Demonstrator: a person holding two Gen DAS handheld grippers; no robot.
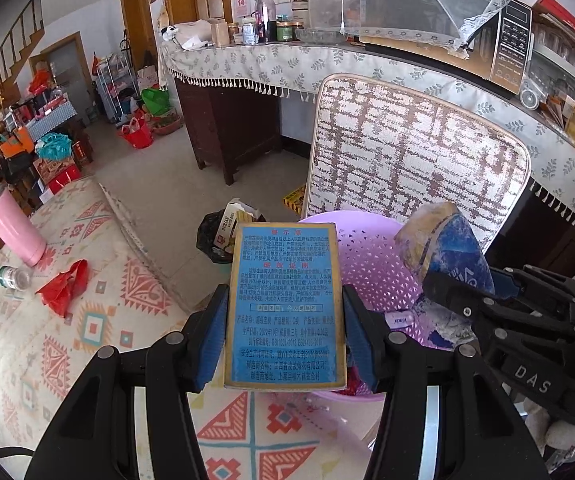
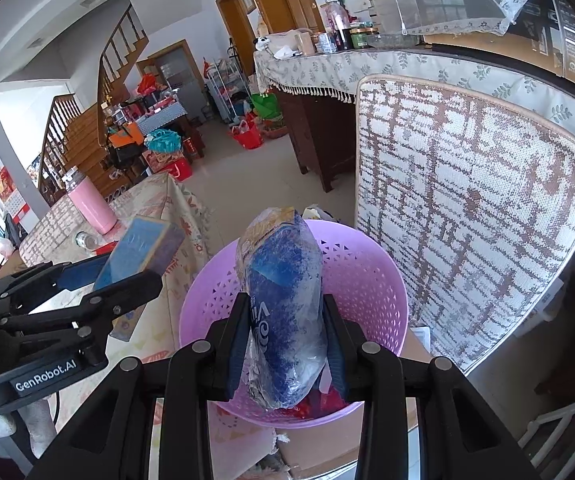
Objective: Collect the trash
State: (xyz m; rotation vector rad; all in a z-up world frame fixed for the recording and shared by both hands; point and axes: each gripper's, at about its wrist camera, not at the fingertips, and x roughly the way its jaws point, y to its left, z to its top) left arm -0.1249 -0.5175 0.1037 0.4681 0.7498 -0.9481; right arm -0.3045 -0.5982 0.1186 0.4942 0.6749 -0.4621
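Left wrist: my left gripper (image 1: 285, 324) pinches the blue box (image 1: 285, 308), purple basket (image 1: 371, 264) just ahead-right. Right wrist: my right gripper (image 2: 287, 336) pinches the plastic pack (image 2: 283, 312) over the basket (image 2: 371, 292); I should release well inside the rim

A pink thermos (image 1: 13, 222) stands on the patterned tablecloth (image 1: 99, 320), a woven chair back (image 1: 415, 152) rises nearby, and a microwave (image 1: 447, 32) sits on the sideboard.

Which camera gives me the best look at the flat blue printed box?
Left wrist: the flat blue printed box faces the lens between the left claw pads, text visible. Right wrist shows only its tilted end at the frame's left.
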